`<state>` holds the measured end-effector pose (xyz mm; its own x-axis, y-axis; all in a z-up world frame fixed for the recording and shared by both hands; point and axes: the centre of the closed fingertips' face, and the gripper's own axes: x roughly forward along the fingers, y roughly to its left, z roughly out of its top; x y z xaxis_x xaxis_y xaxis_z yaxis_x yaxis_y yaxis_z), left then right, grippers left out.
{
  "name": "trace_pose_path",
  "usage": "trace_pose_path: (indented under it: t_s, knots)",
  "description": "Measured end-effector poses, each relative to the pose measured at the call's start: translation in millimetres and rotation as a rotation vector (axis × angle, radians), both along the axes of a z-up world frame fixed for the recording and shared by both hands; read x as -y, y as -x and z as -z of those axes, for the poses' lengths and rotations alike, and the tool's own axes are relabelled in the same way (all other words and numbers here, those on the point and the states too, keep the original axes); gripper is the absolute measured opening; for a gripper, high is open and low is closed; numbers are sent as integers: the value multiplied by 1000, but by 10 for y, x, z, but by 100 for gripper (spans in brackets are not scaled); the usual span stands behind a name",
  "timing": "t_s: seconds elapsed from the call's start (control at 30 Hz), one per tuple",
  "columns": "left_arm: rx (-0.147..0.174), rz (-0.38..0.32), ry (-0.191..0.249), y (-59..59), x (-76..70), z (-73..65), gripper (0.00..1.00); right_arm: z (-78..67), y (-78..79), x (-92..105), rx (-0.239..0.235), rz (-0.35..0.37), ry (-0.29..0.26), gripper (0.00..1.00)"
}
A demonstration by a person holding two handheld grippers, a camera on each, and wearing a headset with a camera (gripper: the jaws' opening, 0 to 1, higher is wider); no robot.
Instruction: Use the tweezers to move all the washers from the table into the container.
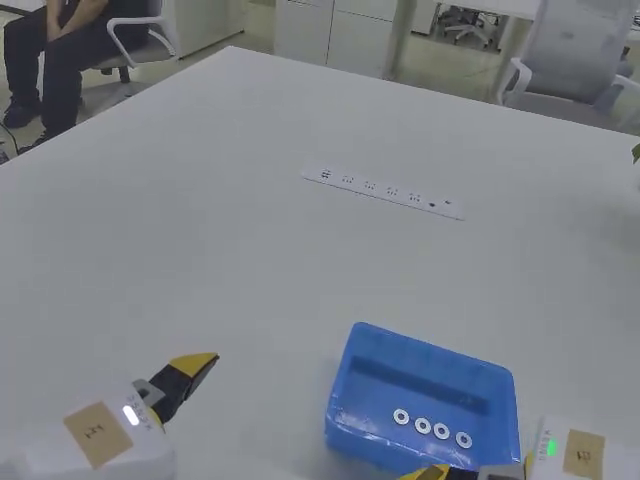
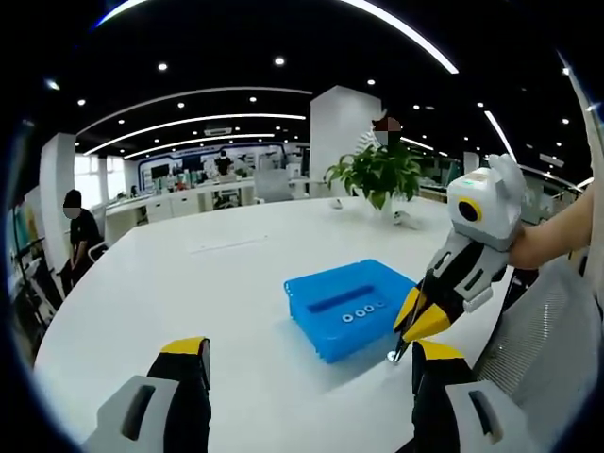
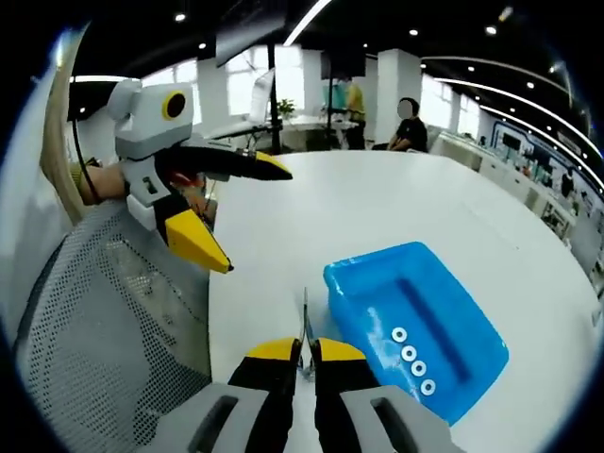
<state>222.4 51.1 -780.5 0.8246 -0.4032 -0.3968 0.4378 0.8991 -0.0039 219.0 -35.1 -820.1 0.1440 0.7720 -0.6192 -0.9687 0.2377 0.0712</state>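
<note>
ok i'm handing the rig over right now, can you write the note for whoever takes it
Left gripper: open, empty, over the white table to the left of the blue plastic container.
Right gripper: shut on the thin metal tweezers, tips down by the table beside the container; too small to tell whether they hold anything.
Done: four silver ring washers lie in a row inside the container.
Left: I see no loose washer on the table in view; look around before stopping.
</note>
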Motion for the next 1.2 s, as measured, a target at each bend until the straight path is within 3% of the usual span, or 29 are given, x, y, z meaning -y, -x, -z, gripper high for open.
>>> trace_pose_path:
  t_s: [0.1,0.23,0.33,0.43,0.7,0.93,1.2]
  knots:
    - [3,1,-1,1,2,-9,90,-170,-63,-26,-42,48,-76,3]
    - [3,-2,0,1,-4,-11,90,-414,-212,-50,-137,152,-215,3]
    - [5,-3,2,-1,-6,-13,90,-522,-302,-54,-206,208,-308,3]
    - [7,-4,-1,-4,-13,-10,90,-579,-387,-49,-246,250,-361,3]
    - [6,-9,-1,-7,-24,-13,90,-536,-650,-43,-242,327,-370,3]
    - [7,-10,2,-10,-23,-19,90,-325,-887,-93,-243,380,-306,3]
    - [5,-9,7,-13,-22,-21,89,-171,-995,-173,-221,354,-250,3]
